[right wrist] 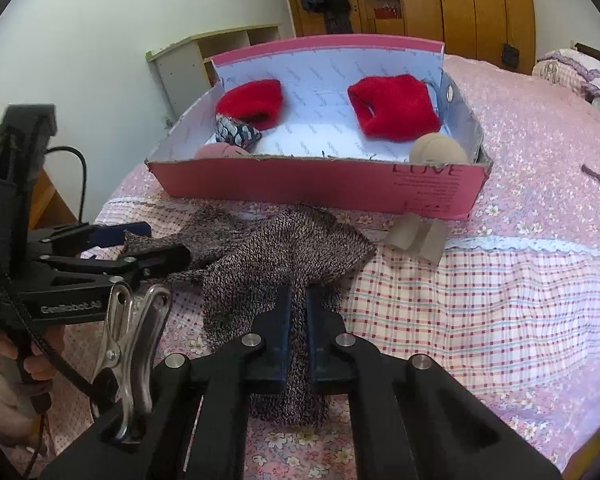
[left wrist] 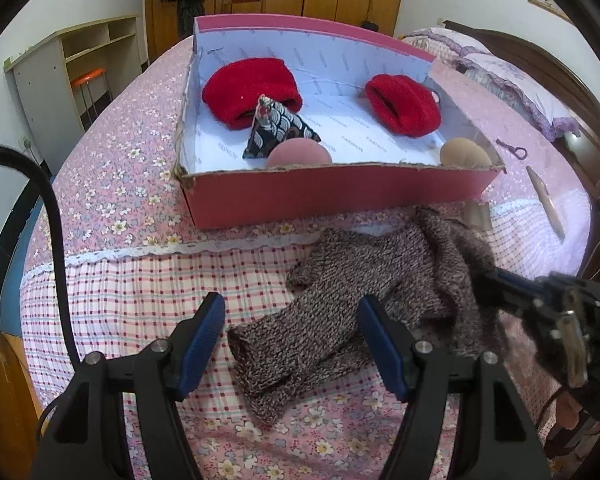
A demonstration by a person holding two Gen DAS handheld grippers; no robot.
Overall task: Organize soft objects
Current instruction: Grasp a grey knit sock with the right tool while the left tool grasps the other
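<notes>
1. In the left wrist view we see the whole knit (left wrist: 364, 304) spread across the lower centre of the frame on the bed (left wrist: 132, 288), one sleeve-like end lying between the fingers of the left gripper (left wrist: 292, 320); the right wrist view shows only its nearer part (right wrist: 284, 256), bunched at lower centre.
2. Only the right wrist view shows the printed lettering on the front wall of the box (right wrist: 320, 184), and a folded cardboard scrap (right wrist: 416, 236) just in front of it; only the left wrist view shows a pen (left wrist: 546, 200) and a small dark loop (left wrist: 512, 148) at the right of the frame.
3. Both views show the box at upper centre holding two red cuffs (left wrist: 252, 92) (left wrist: 404, 104), a patterned pouch (left wrist: 280, 128), a pink ball (left wrist: 300, 156) and a tan ball (left wrist: 464, 152).
4. We find the left gripper's jaws wide apart, low over the bed, gripping nothing; the knit lies between them, touching the right finger's inner face.
5. The right gripper (right wrist: 298, 332) has its jaws nearly together, pinching a fold of the knit at lower centre; in the left wrist view it (left wrist: 496, 280) reaches in from the right edge, its tips buried in the fabric.
6. In the right wrist view the left gripper (right wrist: 156, 244) points right from the left edge, held by a hand (right wrist: 28, 356) at lower left.
7. The balls are half hidden behind the box's front wall; the pouch covers part of the left cuff; whether the left gripper's lower finger touches the knit in the right wrist view, we cannot tell.
</notes>
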